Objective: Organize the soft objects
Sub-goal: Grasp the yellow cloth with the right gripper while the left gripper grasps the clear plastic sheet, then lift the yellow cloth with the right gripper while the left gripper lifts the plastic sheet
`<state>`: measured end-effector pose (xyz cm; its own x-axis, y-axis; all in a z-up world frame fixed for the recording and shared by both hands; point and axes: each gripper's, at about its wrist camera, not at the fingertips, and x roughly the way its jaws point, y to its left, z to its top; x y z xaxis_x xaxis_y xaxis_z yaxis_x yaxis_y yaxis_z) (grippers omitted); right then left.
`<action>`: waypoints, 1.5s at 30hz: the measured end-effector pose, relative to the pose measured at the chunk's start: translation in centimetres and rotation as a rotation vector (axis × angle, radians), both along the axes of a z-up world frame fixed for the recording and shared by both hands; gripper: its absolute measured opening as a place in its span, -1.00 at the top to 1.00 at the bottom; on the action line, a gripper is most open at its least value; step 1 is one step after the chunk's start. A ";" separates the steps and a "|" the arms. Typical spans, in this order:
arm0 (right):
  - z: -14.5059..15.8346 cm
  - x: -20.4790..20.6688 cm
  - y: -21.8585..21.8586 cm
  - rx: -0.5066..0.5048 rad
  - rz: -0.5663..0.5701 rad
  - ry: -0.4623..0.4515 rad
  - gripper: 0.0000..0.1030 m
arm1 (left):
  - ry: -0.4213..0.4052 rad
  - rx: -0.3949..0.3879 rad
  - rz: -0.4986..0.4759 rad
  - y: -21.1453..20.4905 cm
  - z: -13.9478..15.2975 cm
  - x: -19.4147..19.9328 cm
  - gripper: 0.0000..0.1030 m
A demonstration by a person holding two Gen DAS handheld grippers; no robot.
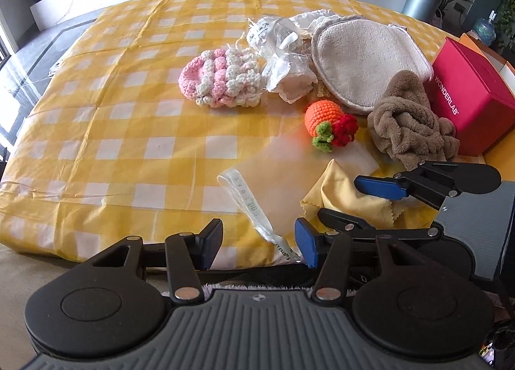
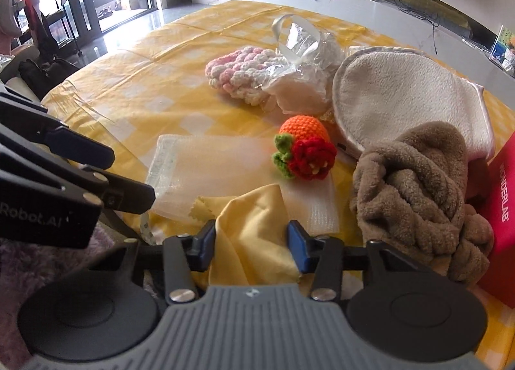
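Soft things lie on the yellow checked table: a pink-and-white crochet piece point(image 1: 219, 78) point(image 2: 248, 72), an orange crochet fruit with a red flower point(image 1: 328, 124) point(image 2: 304, 146), a brown fluffy towel point(image 1: 410, 122) point(image 2: 415, 189), a cream pad point(image 1: 363, 58) point(image 2: 402, 93), a yellow cloth point(image 1: 347, 196) point(image 2: 254, 231) and a translucent mesh pouch point(image 1: 273, 177) point(image 2: 209, 167). My left gripper point(image 1: 259, 246) is open at the near table edge, by the pouch's end. My right gripper point(image 2: 251, 246) is open, with the yellow cloth between its fingers; it also shows in the left wrist view point(image 1: 341, 199).
A crumpled clear plastic bag with white cloth point(image 1: 285, 58) point(image 2: 302, 70) lies behind the fruit. A pink WONDERLAB box point(image 1: 473, 96) point(image 2: 502, 209) stands at the right. A grey canister point(image 1: 420, 0) stands beyond the table. A white ledge runs along the back.
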<state>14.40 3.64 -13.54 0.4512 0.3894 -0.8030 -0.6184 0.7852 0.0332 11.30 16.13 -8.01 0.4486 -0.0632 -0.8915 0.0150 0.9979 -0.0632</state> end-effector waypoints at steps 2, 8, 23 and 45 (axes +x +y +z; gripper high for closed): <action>0.0 -0.2 -0.1 -0.012 0.003 -0.013 0.30 | -0.001 -0.010 -0.005 0.0 0.0 0.0 -0.18; 0.2 0.2 -0.7 -0.034 -0.020 -0.039 0.96 | -0.003 -0.012 -0.090 -0.5 0.4 0.5 -0.26; 0.5 2.2 -4.4 0.062 -0.147 0.047 0.95 | 0.106 0.130 -0.423 -2.3 -3.6 7.2 -0.73; 0.2 2.1 -4.6 0.080 -0.130 0.043 0.95 | 0.153 0.102 -0.330 -5.5 -3.3 6.5 0.86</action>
